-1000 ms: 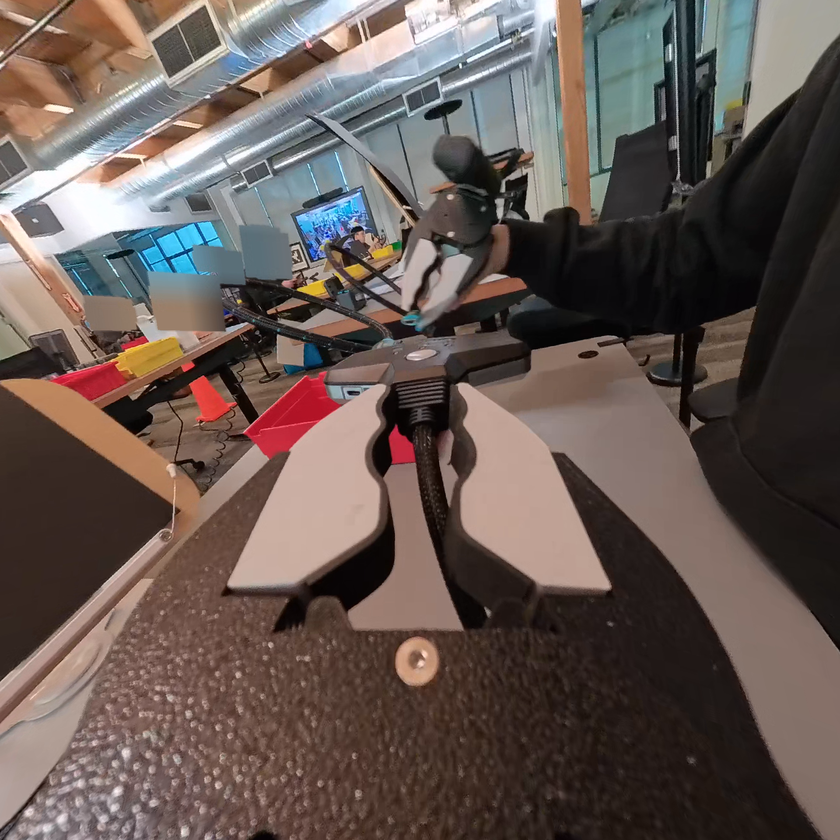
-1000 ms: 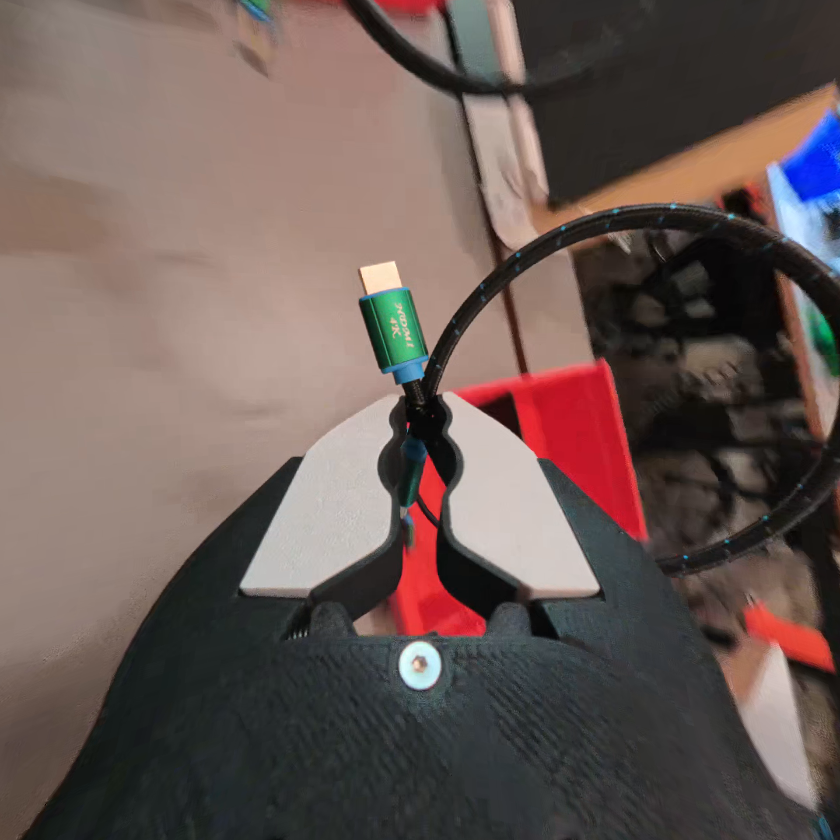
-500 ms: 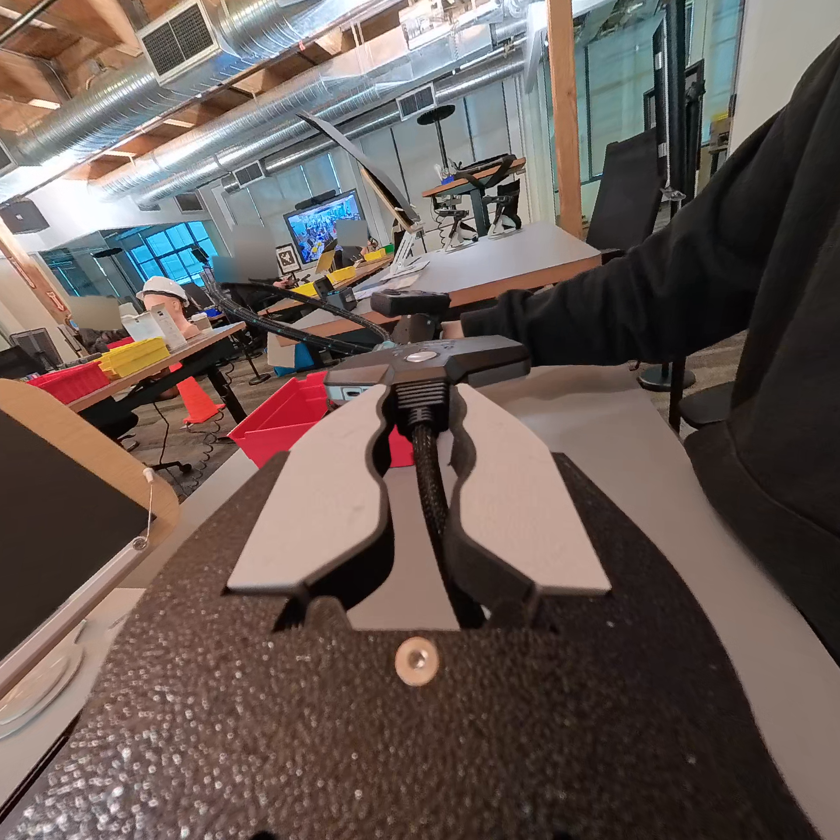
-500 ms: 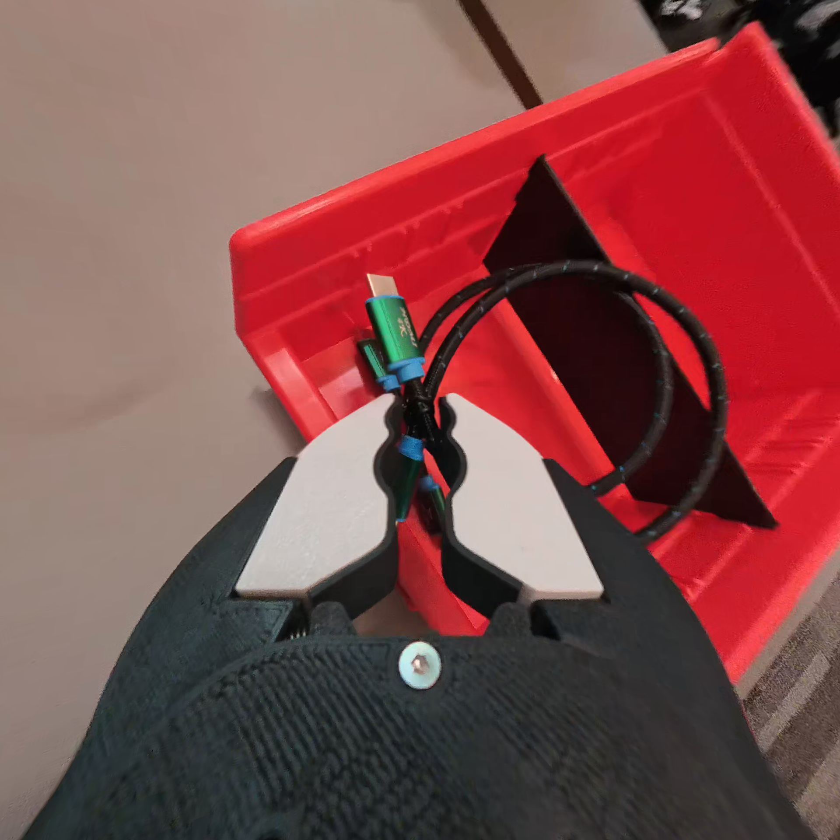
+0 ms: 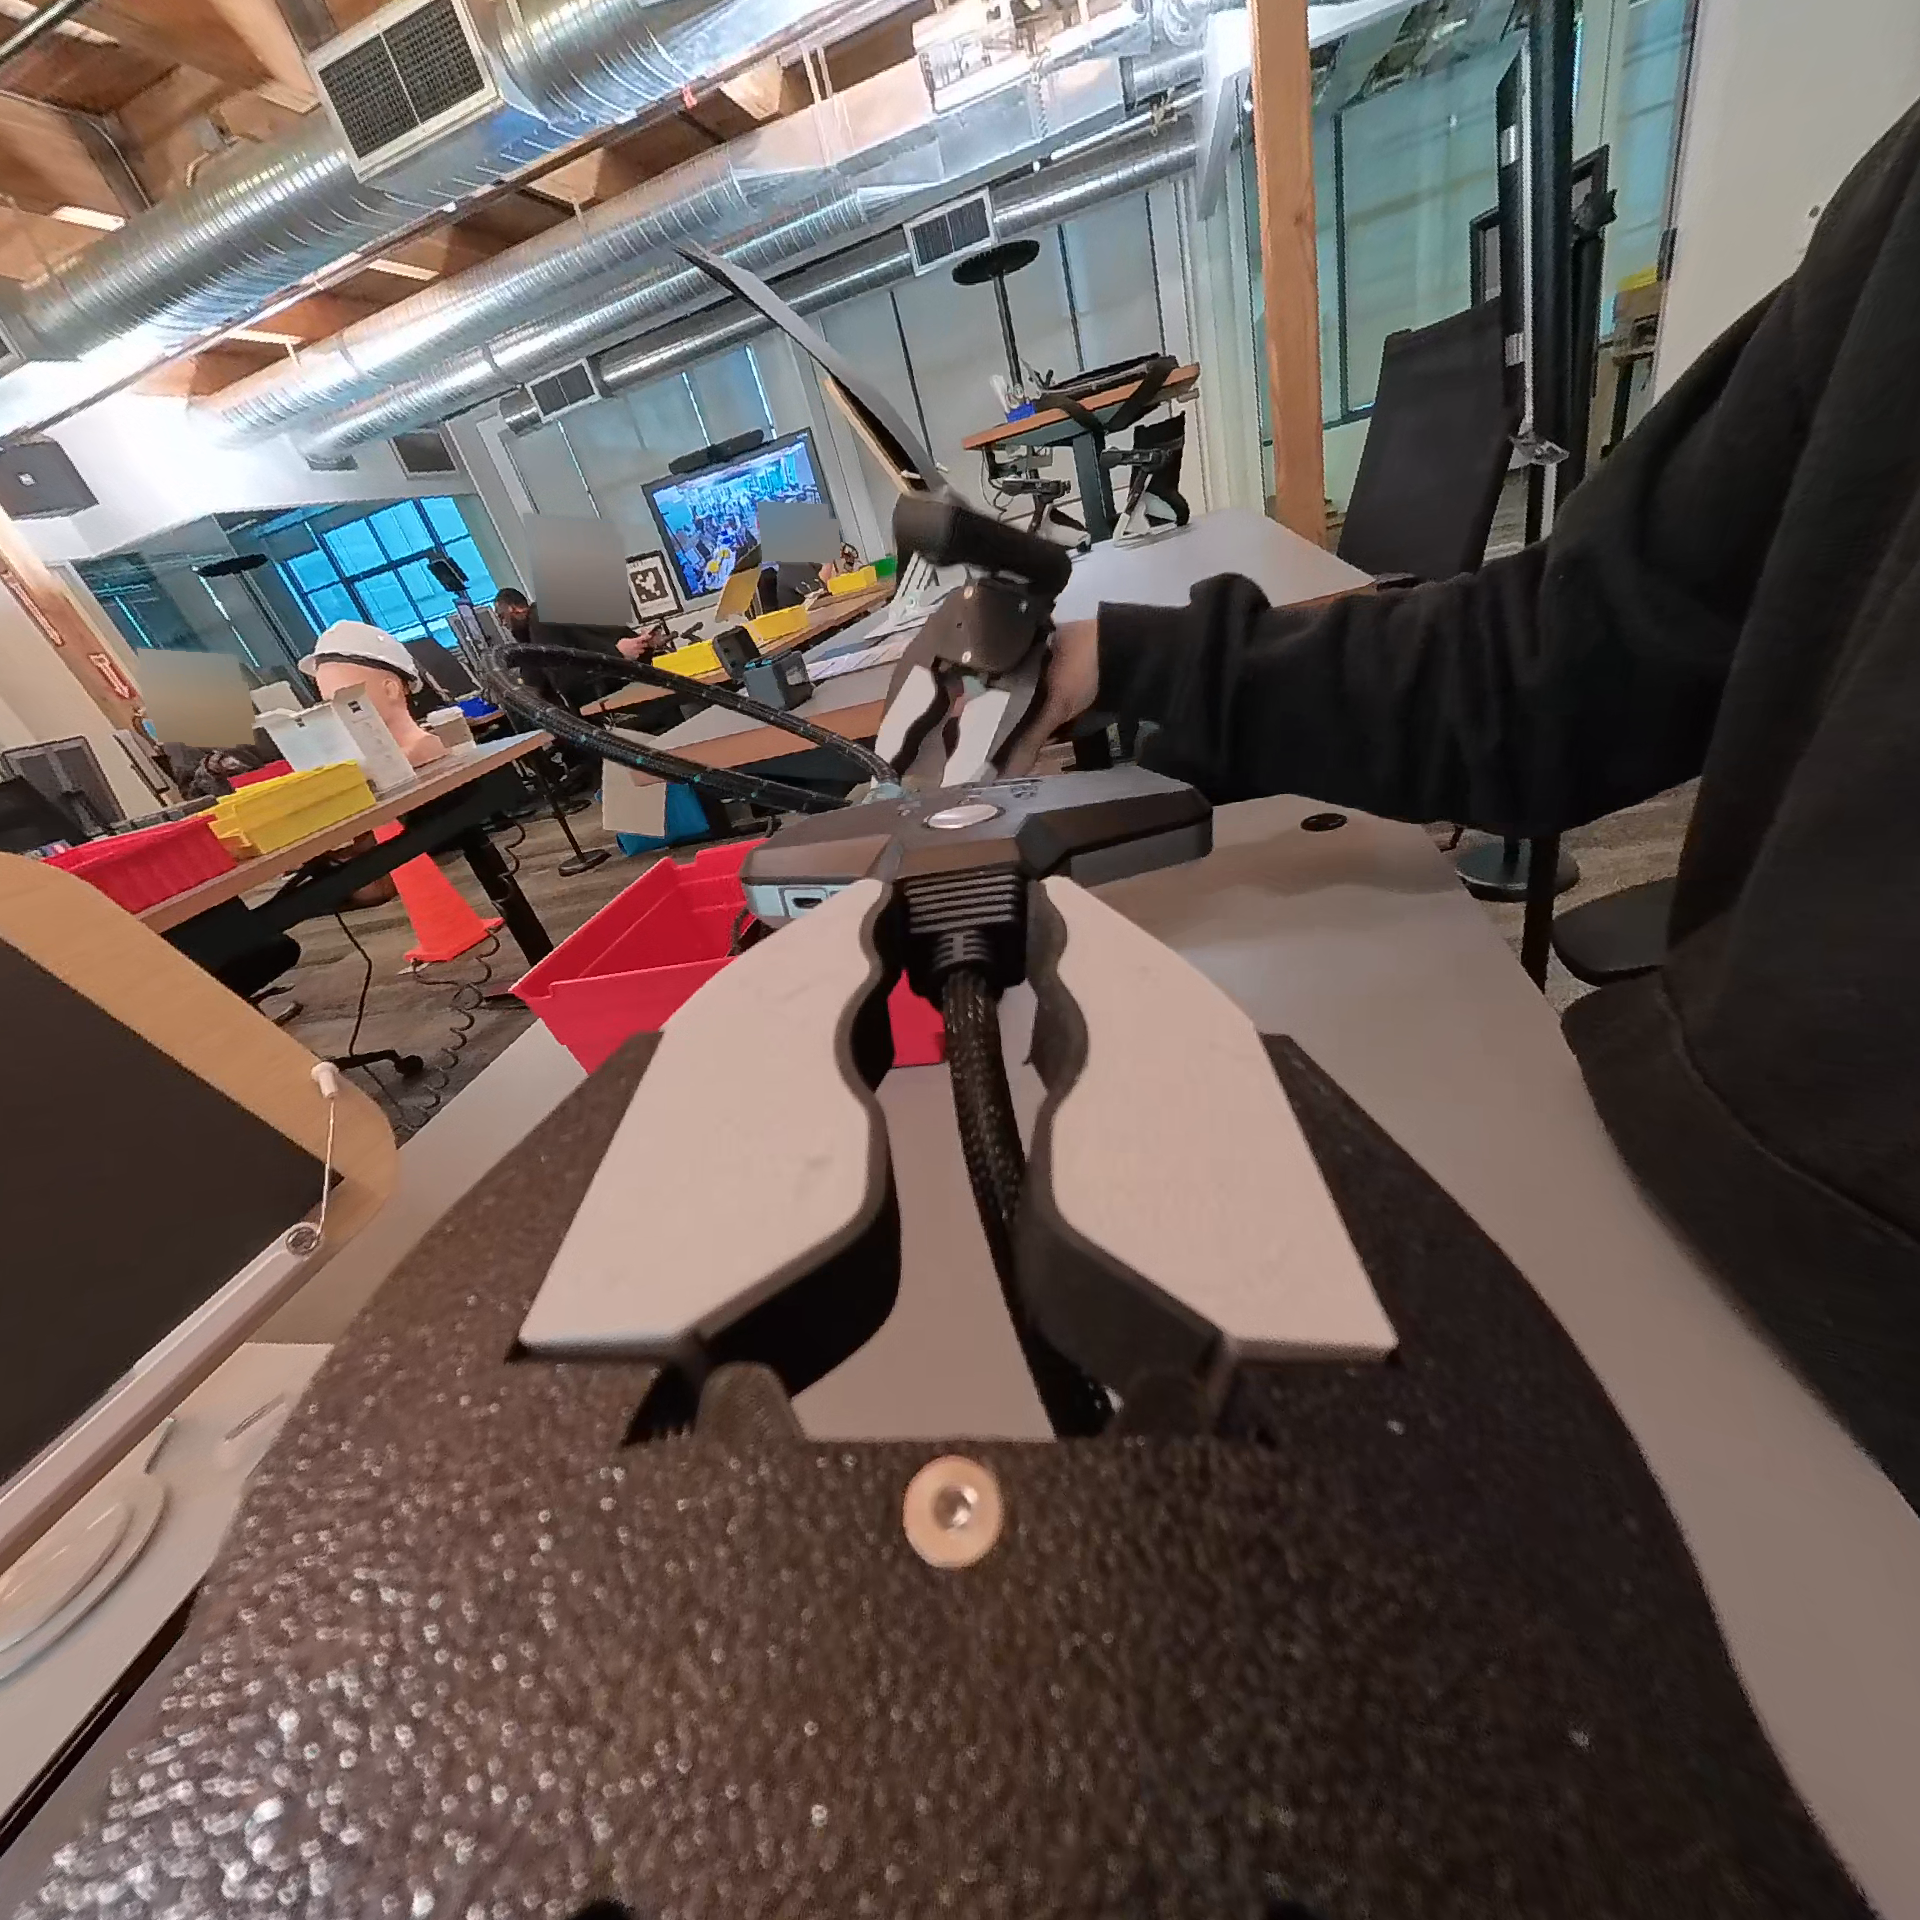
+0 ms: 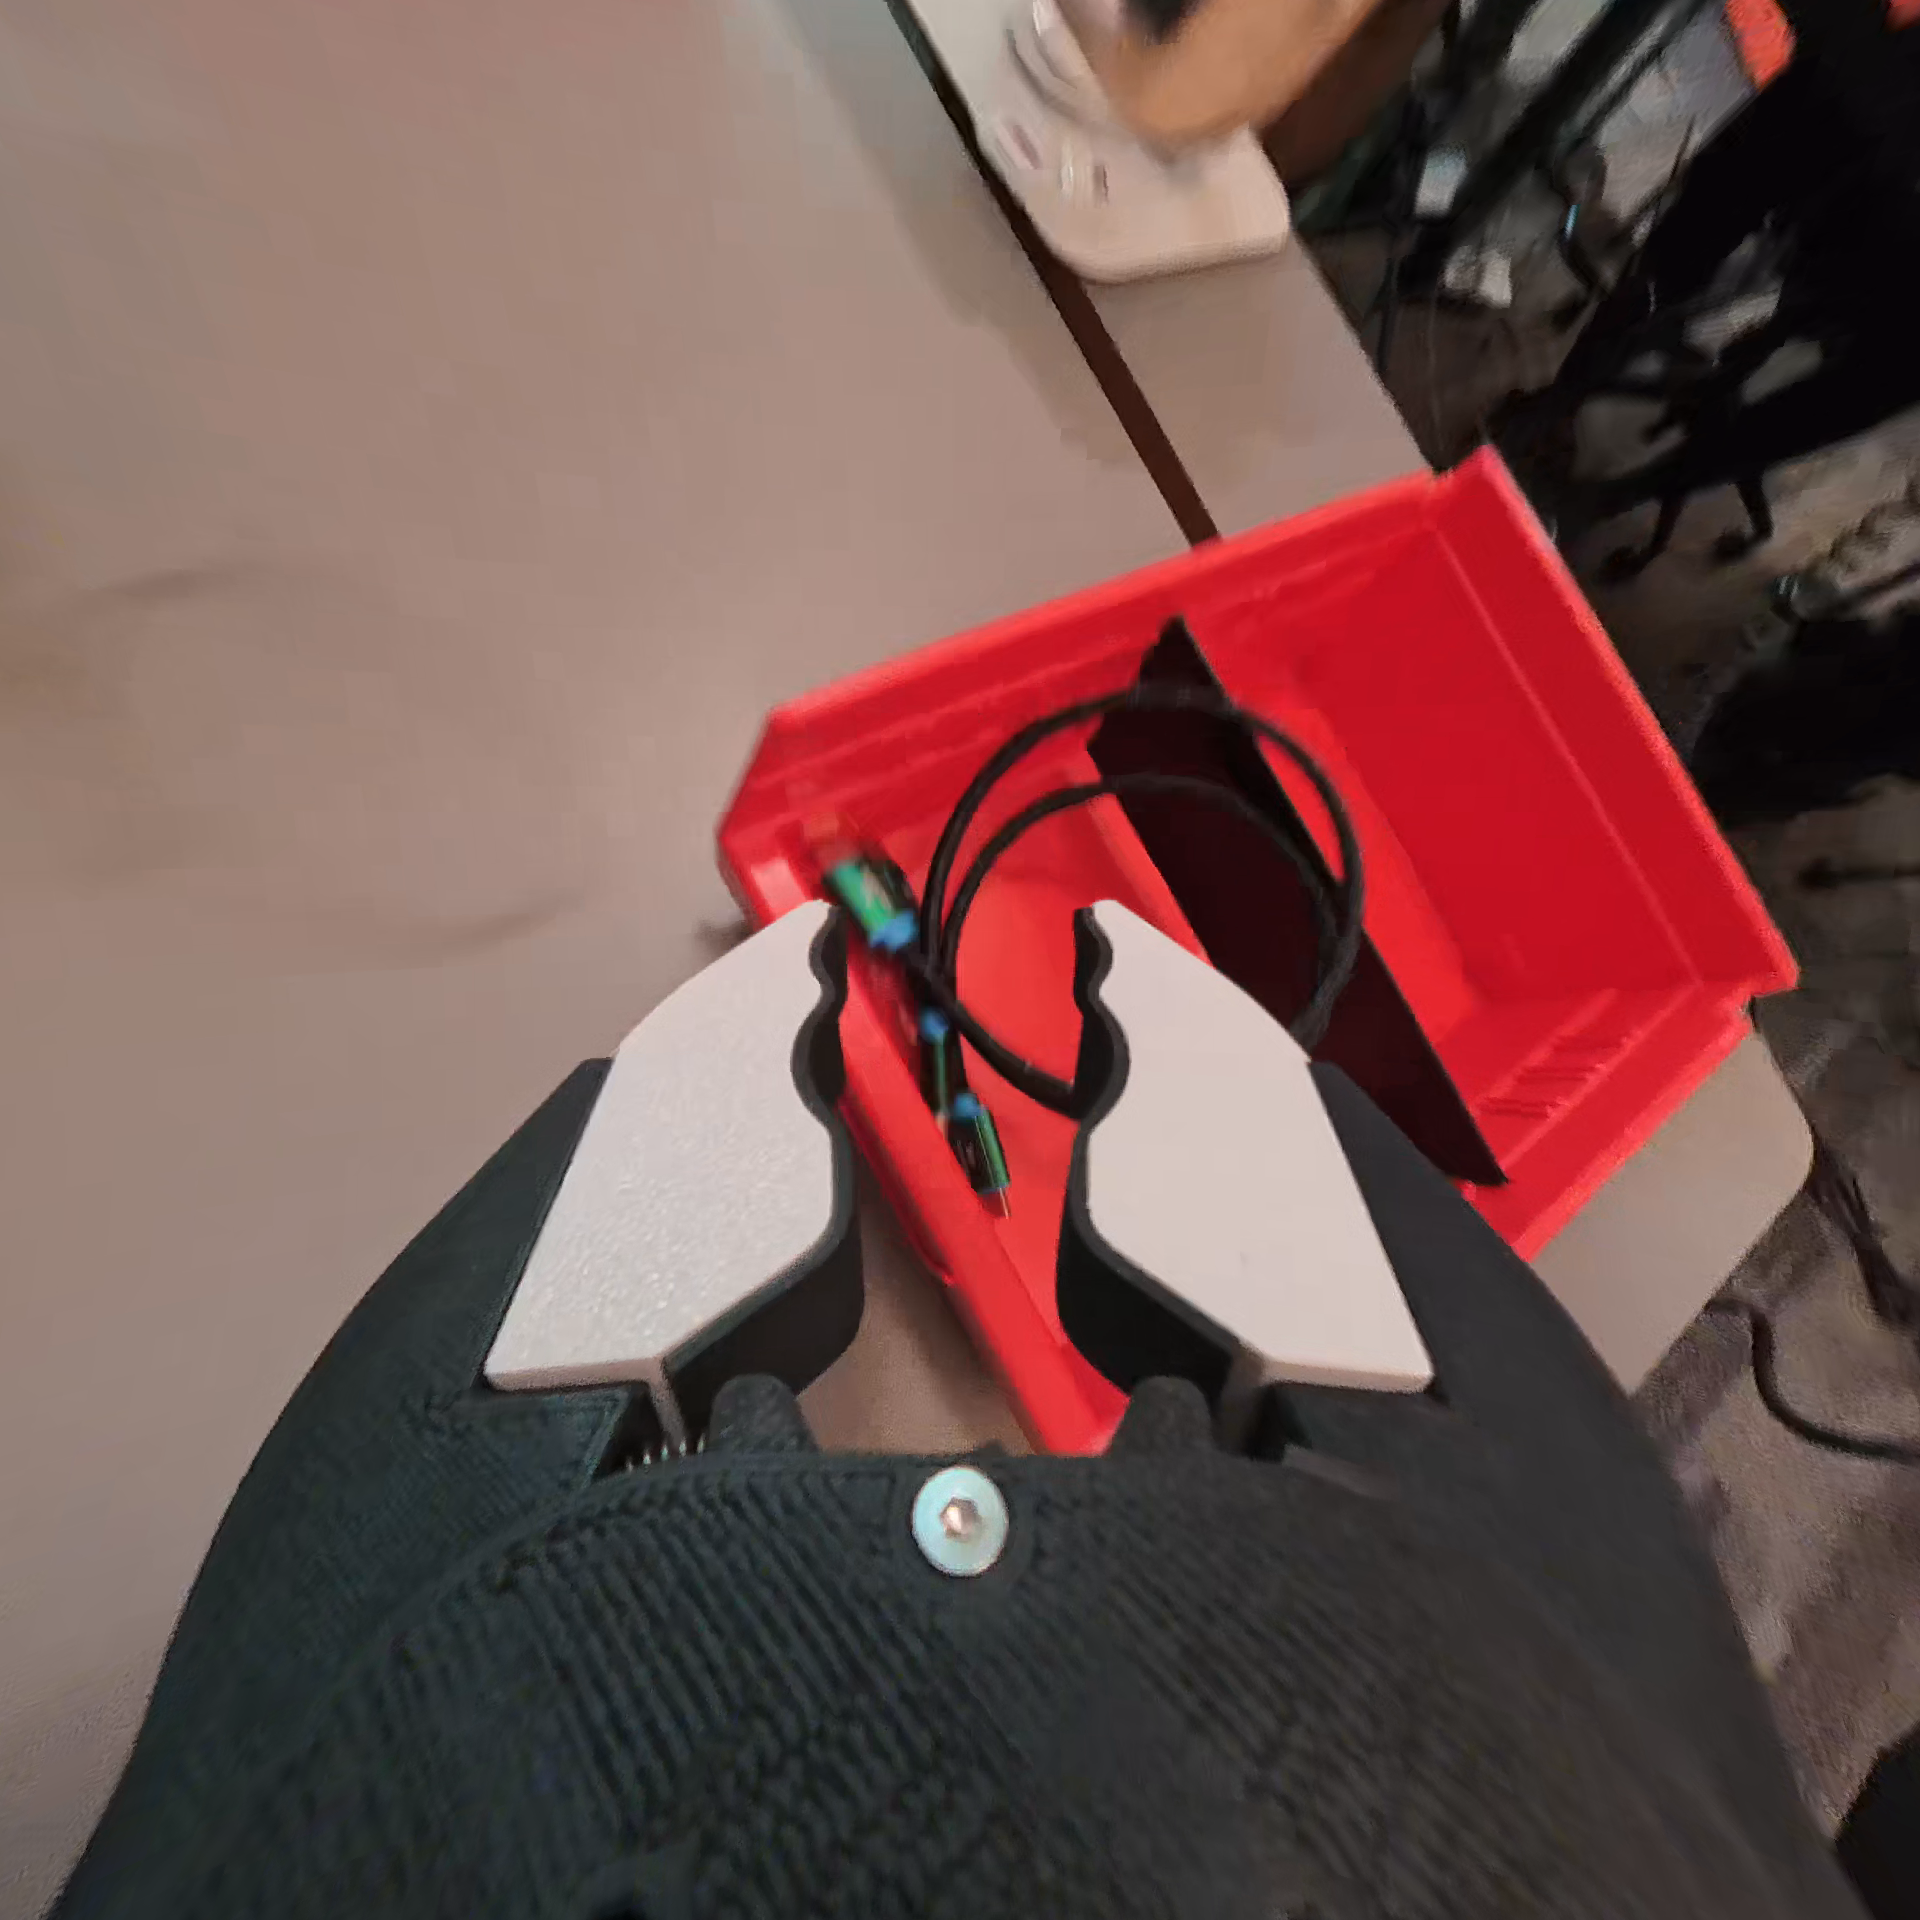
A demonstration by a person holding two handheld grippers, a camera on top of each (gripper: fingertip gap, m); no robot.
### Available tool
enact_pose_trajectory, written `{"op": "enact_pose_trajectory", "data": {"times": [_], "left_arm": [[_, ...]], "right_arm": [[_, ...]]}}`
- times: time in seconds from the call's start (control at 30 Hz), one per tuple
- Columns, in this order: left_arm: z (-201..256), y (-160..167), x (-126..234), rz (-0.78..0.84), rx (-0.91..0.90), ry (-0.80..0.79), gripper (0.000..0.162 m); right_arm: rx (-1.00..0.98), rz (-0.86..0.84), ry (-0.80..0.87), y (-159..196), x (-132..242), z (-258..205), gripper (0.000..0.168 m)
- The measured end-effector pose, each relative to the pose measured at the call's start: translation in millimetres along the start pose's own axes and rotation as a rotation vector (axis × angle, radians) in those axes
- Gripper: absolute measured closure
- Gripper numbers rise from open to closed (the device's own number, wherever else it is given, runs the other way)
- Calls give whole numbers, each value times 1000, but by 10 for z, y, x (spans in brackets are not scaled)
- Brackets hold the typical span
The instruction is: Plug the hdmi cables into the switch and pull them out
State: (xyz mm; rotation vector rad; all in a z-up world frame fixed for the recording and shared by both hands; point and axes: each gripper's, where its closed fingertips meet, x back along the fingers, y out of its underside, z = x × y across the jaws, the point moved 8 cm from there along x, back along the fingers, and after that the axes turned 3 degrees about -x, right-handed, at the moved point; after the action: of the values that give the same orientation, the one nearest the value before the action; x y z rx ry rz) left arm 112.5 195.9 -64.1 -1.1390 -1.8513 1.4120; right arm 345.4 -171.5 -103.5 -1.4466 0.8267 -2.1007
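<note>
Fingers [image 5: 748, 1122] of left gripper [image 5: 961, 925] pinch switch's cord [image 5: 982, 1081]; switch [image 5: 977, 836] just beyond tips, over table [image 5: 1320, 904]. Right gripper [image 6: 956, 920] spread wide, nothing held. Cable [image 6: 1039, 894] coiled in red bin [image 6: 1558, 790] ahead, green plugs near its wall.

No wording or number can be made out on the HDMI switch [image 5: 977, 831] in the left wrist view. The green connector shells of the HDMI cable [image 6: 977, 1143] lying in the red bin [image 6: 1558, 831] carry small markings, but motion blur in the right wrist view makes them unreadable. In the background, a white placard [image 5: 650, 588] bears a black square fiducial pattern without legible characters, and a wall sign [image 5: 104, 670] at the left edge shows an arrow and lettering too small to resolve.
</note>
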Motion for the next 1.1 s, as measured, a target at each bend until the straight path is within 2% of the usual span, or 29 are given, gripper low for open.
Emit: {"op": "enact_pose_trajectory", "data": {"times": [0.27,0.4,0.57,0.63,0.8,0.93,1.1], "left_arm": [[9,30,-73,-5,7,19,140],[56,38,-123,-21,-10,45,140],[102,9,-139,-14,-31,62,140],[107,8,-130,-29,-40,59,140],[126,22,-109,-26,-34,74,140],[142,24,-133,-22,-38,84,140],[149,36,-136,-7,-34,101,140]], "right_arm": [[281,352,-135,-937,349,-791,135],[365,381,-207,-1320,288,-1169,135],[418,254,-273,-1429,-14,-1357,132],[415,263,-281,-1457,-75,-1421,137],[379,311,-266,-1495,-88,-1437,157],[340,315,-317,-1486,-95,-1424,152],[347,291,-370,-1479,-91,-1434,156]]}}
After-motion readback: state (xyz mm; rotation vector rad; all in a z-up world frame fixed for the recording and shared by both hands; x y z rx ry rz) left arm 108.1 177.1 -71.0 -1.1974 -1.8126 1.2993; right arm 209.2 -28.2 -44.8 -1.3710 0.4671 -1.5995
